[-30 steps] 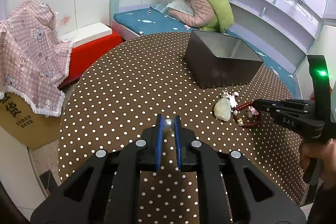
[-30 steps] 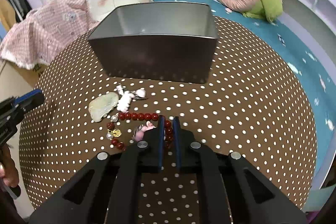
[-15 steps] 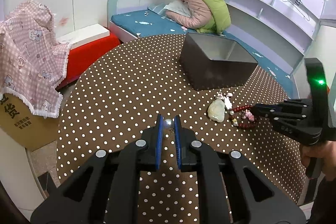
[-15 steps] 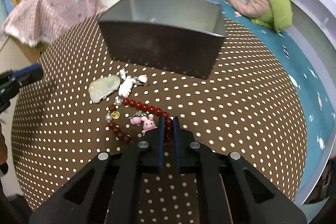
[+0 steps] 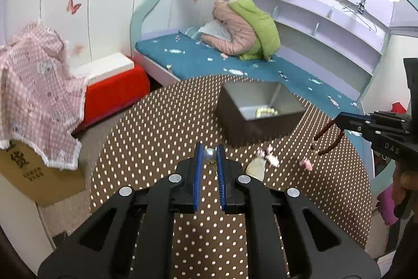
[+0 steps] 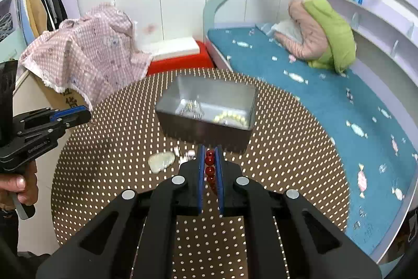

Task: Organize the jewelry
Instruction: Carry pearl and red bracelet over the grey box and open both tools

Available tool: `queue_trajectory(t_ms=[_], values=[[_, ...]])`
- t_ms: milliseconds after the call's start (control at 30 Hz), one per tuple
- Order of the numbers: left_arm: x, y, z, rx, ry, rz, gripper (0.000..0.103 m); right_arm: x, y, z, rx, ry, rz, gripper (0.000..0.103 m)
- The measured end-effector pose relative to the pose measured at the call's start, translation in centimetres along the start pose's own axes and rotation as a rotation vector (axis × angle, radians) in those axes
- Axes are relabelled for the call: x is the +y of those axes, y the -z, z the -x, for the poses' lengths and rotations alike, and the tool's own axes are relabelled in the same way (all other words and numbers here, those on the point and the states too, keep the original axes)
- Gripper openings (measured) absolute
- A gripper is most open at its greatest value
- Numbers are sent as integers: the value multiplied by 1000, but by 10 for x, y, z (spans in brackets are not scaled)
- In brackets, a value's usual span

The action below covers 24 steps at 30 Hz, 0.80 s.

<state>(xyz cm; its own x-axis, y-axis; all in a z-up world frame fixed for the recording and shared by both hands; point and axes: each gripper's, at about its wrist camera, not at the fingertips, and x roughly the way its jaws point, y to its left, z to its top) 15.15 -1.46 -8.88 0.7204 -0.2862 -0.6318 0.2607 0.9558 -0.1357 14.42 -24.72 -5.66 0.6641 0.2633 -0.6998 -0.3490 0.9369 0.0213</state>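
Observation:
My left gripper (image 5: 209,151) is shut on a silvery pearl (image 5: 209,154), held above the brown dotted table (image 5: 156,135). The right gripper (image 6: 209,151) is shut on a red bead bracelet (image 6: 209,166). In the left wrist view that bracelet (image 5: 327,140) hangs from the right gripper (image 5: 339,119), clear of the table, with a pink charm (image 5: 305,164) dangling below. The dark metal box (image 6: 206,132) stands just beyond and holds a pale bead bracelet (image 6: 231,118) and a silver piece (image 6: 190,106). A jade pendant (image 6: 162,160) and a white charm (image 5: 267,154) lie before the box.
A pink checked cloth (image 5: 39,96) drapes over a cardboard box (image 5: 31,174) left of the table. A red stool with a white top (image 5: 112,85) and a blue bed (image 5: 209,62) with pink and green jackets (image 5: 245,30) lie behind. A hand (image 6: 15,184) holds the left gripper.
Both grippers have risen. The right one has lifted the red bracelet off the table, so it now hangs free. The left still holds the pearl.

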Motion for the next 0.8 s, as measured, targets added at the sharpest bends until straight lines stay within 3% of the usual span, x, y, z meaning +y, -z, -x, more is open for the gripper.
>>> queue_trajectory(t_ms=[467,800], values=[[-28,-62,6,-87,61,-52,11,-1,-48,12,-103,-7,23,6],[-50,-124,-21,-92,132,-69,11,-16,-93,-8,-134,-11,-11,7]])
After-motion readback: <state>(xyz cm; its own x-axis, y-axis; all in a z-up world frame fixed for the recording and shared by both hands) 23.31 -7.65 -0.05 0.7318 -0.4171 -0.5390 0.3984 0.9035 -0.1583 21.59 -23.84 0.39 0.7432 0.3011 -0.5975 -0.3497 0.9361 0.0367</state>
